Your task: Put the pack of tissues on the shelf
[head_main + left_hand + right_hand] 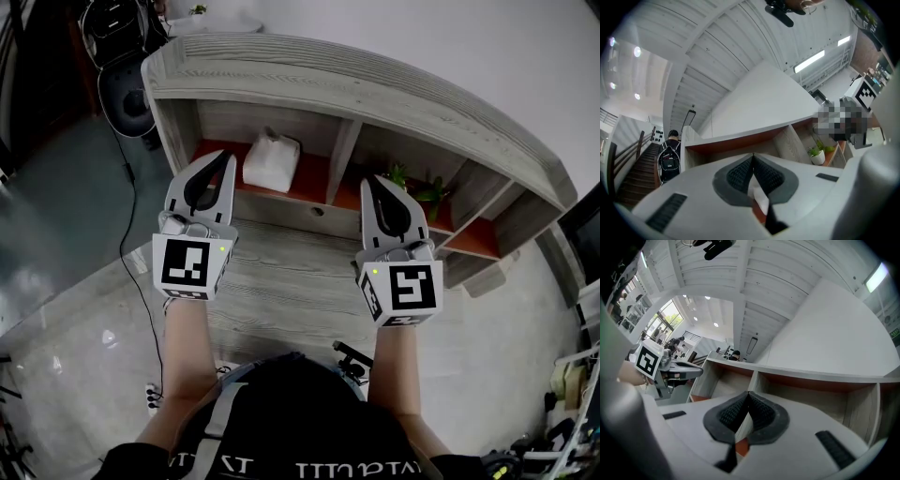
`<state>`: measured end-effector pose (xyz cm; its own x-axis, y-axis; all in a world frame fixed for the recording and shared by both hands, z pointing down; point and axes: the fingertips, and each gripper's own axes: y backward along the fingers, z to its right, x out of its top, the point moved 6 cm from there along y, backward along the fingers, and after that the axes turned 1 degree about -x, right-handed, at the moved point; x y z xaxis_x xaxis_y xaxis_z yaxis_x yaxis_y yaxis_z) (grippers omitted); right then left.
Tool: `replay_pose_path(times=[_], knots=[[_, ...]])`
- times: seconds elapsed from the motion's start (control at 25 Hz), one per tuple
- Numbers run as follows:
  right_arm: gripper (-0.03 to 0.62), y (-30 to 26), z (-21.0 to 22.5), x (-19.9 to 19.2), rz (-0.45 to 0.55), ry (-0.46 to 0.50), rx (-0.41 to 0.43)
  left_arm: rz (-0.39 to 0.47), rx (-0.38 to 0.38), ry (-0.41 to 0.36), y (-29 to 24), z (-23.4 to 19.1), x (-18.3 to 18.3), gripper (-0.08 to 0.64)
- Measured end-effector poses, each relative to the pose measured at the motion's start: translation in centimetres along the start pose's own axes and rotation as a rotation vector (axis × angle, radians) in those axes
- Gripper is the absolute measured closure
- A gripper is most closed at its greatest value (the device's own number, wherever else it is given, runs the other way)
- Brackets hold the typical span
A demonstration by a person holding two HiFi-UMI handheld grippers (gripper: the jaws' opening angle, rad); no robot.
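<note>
The white pack of tissues (271, 161) stands on the orange floor of the shelf's (309, 80) left compartment. My left gripper (228, 157) is shut and empty, its tips just left of the pack at the compartment's mouth. In the left gripper view the shut gripper (753, 158) shows a sliver of the white pack (760, 197) through the gap below the pads. My right gripper (368, 181) is also shut with nothing in it, and points at the middle compartment; its pads meet in the right gripper view (748, 395).
A small potted plant (419, 190) stands in the middle compartment right of my right gripper. A vertical divider (342, 157) separates the two compartments. The grey wooden desk (281, 281) runs below the shelf. A black cable (131, 187) and black gear (122, 84) lie at the left.
</note>
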<state>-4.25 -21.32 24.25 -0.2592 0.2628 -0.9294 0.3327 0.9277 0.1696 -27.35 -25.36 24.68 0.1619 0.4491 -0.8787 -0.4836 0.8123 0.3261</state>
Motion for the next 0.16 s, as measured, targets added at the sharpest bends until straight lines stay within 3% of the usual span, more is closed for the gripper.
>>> replay_pose_path(times=[0.16], knots=[[0.577, 0.03, 0.00, 0.01, -0.001, 0.000, -0.007, 0.010, -0.006, 0.007, 0.03, -0.10, 0.04, 0.548]])
